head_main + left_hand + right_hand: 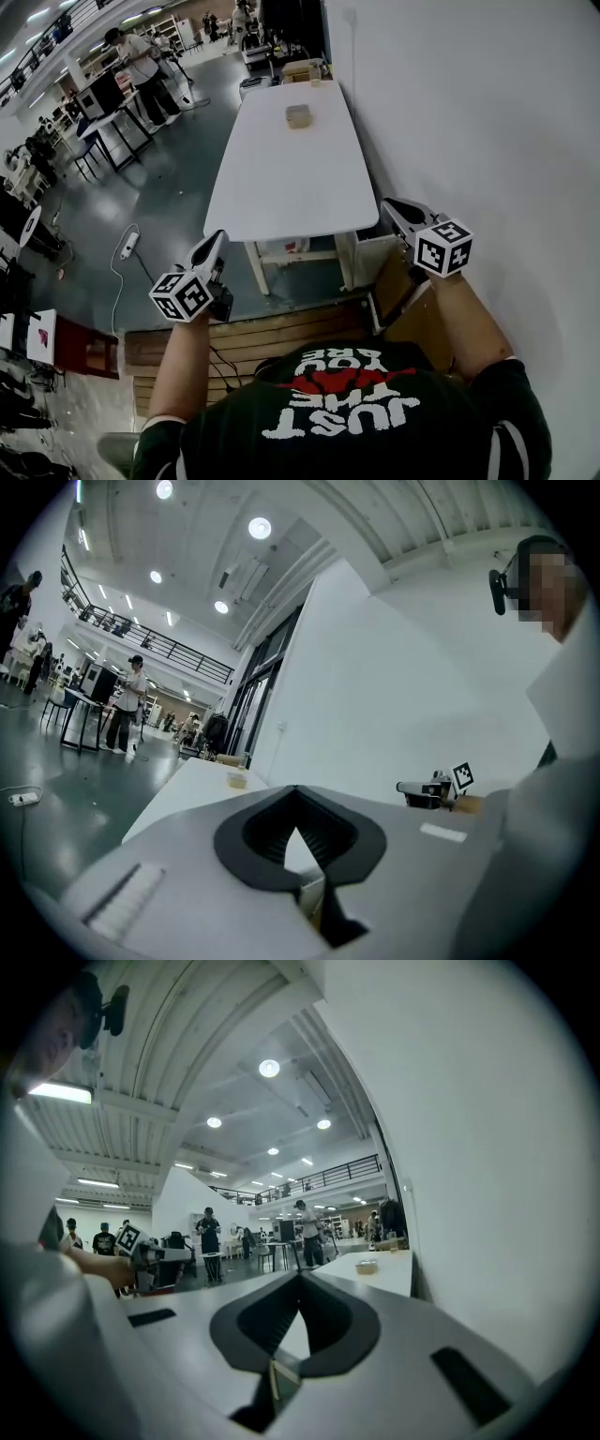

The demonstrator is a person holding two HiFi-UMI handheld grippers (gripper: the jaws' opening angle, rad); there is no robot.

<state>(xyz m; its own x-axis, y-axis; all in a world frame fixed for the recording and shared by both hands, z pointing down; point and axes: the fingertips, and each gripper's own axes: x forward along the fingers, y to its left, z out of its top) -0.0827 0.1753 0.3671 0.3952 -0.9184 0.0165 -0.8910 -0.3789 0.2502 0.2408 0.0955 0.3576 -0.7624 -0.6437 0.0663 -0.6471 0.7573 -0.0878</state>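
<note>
Two grippers are held at the near end of a white table.
The left gripper and right gripper are both clenched on nothing; a small tan box is seen well apart, toward the table's far end.

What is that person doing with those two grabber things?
A person stands at the near end of a long white table and holds a gripper in each hand. The left gripper and the right gripper are both up in the air, short of the table, touching nothing. Their fingers are closed, with nothing between them. A small tan block sits far down the table.
</note>
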